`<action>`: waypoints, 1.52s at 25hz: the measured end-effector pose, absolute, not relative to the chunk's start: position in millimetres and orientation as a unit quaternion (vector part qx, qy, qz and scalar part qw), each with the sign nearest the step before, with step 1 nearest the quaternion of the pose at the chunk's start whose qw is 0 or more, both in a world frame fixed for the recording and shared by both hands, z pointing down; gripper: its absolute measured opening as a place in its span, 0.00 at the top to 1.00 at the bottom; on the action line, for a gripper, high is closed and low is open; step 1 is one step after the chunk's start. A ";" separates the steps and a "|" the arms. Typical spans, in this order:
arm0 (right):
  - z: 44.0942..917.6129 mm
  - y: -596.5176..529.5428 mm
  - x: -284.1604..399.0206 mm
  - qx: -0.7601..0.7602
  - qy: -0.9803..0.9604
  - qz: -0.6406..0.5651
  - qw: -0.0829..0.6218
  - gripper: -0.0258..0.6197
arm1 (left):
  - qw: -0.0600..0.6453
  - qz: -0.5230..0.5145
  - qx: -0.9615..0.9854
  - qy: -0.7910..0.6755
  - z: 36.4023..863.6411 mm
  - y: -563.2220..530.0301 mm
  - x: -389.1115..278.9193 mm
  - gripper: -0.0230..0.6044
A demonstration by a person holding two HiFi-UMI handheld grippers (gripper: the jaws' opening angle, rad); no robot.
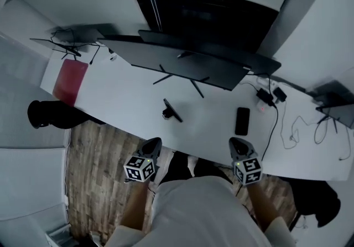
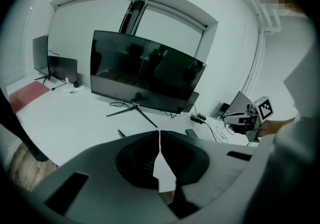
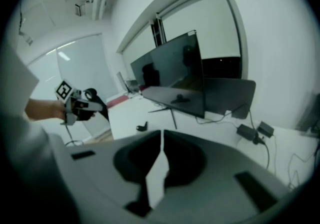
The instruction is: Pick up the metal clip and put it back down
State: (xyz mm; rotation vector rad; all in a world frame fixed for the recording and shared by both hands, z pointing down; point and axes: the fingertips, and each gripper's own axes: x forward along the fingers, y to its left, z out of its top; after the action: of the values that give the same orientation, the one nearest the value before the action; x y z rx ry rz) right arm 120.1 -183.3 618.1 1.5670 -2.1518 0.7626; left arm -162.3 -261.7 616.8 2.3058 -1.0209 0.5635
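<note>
The metal clip (image 1: 172, 110), a dark slim piece with a small round part, lies on the white desk (image 1: 127, 102) in front of the monitor stand. It shows small in the left gripper view (image 2: 121, 133) and in the right gripper view (image 3: 142, 127). My left gripper (image 1: 154, 142) hovers at the desk's near edge, below and slightly left of the clip, apart from it. Its jaws meet at the tips with nothing between them (image 2: 160, 138). My right gripper (image 1: 238, 142) sits at the near edge further right, just below a black phone (image 1: 242, 120), jaws also together and empty (image 3: 162, 137).
A wide dark monitor (image 1: 188, 61) on a splayed stand fills the back of the desk. A red pad (image 1: 71, 80) lies at the left end. Power adapters and cables (image 1: 271, 96) trail at the right, beside a laptop (image 1: 334, 102). Wooden floor (image 1: 94, 152) shows below the desk edge.
</note>
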 end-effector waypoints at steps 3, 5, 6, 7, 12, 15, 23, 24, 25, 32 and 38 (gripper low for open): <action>623.1 -186.3 115.7 0.567 -0.754 0.276 0.183 0.90 | 0.288 0.223 0.855 -0.370 635.2 -277.5 -160.8 0.90; 623.8 -189.1 111.6 0.574 -0.748 0.278 0.185 0.90 | 0.304 0.225 0.853 -0.359 648.6 -289.3 -159.4 0.90; 623.7 -190.1 110.1 0.579 -0.743 0.280 0.187 0.90 | 0.314 0.227 0.853 -0.351 655.4 -294.7 -158.5 0.90; 623.7 -190.6 108.8 0.584 -0.737 0.284 0.188 0.90 | 0.321 0.231 0.852 -0.342 662.1 -299.6 -157.8 0.90; 629.1 -194.7 99.9 0.604 -0.709 0.302 0.204 0.90 | 0.326 0.267 0.854 -0.304 695.0 -325.4 -160.4 0.90; 633.3 -194.4 96.3 0.612 -0.694 0.312 0.218 0.90 | 0.351 0.275 0.844 -0.297 723.2 -338.3 -163.9 0.90; 644.0 -196.6 78.2 0.618 -0.670 0.328 0.246 0.90 | 0.460 0.283 0.788 -0.297 793.5 -364.4 -180.1 0.86; 644.6 -198.3 76.0 0.619 -0.670 0.326 0.248 0.90 | 0.474 0.278 0.782 -0.294 802.1 -366.5 -179.2 0.85; 645.1 -200.0 73.6 0.620 -0.669 0.325 0.249 0.90 | 0.488 0.274 0.775 -0.293 810.3 -368.4 -178.1 0.83; 657.9 -196.0 61.6 0.629 -0.646 0.349 0.255 0.90 | 0.624 0.221 0.693 -0.285 850.9 -376.2 -162.8 0.65; 664.7 -190.4 62.2 0.645 -0.620 0.366 0.256 0.90 | 0.675 0.189 0.649 -0.295 869.2 -383.5 -155.9 0.80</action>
State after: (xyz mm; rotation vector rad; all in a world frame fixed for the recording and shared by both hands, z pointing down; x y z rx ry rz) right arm 62.2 -190.4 664.7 1.7501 -1.6839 0.9922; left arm -155.9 -383.5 869.2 1.4603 -0.6641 0.4247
